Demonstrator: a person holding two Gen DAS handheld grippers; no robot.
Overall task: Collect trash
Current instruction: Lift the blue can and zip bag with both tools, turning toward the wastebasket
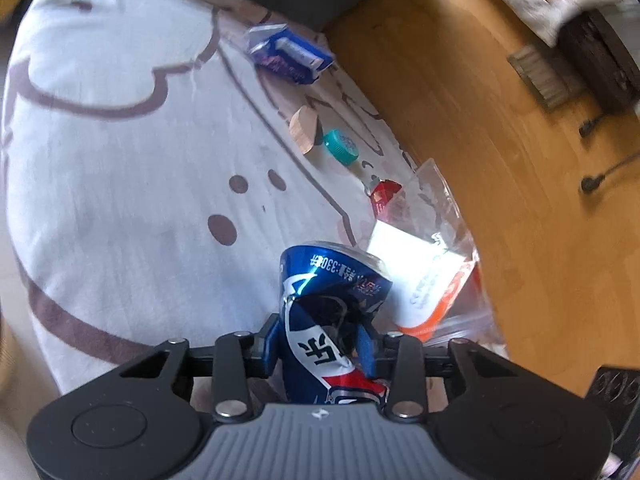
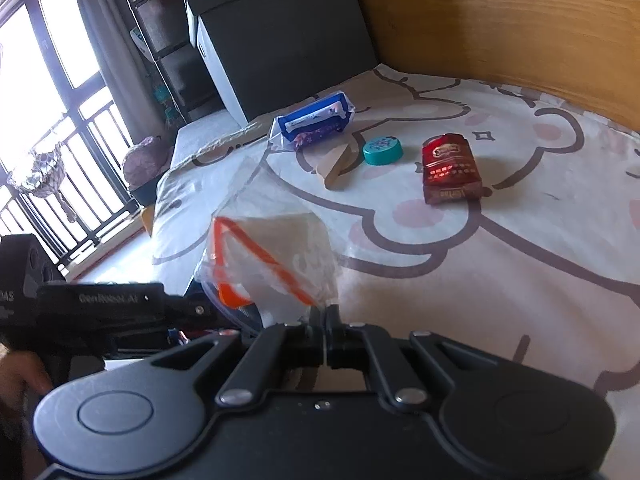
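- Covering most of both views is a white bed sheet with a brown cartoon bear print, and a wooden board stands along its far edge.
- A black box stands at the corner of the bed, behind the small things.
- The clear zip bag with an orange seal strip hangs open above the sheet; the right gripper has its jaws fully closed on the edge of the bag.
- The left gripper has its jaws partly open, and its blue pads press on a crushed blue soda can, which is just beside the mouth of the bag.
- A blue tissue pack lies on the sheet near the black box.
- A red cigarette pack lies flat, apart from the others.
- A small wooden block lies between the tissue pack and a teal bottle cap, just beside the cap.
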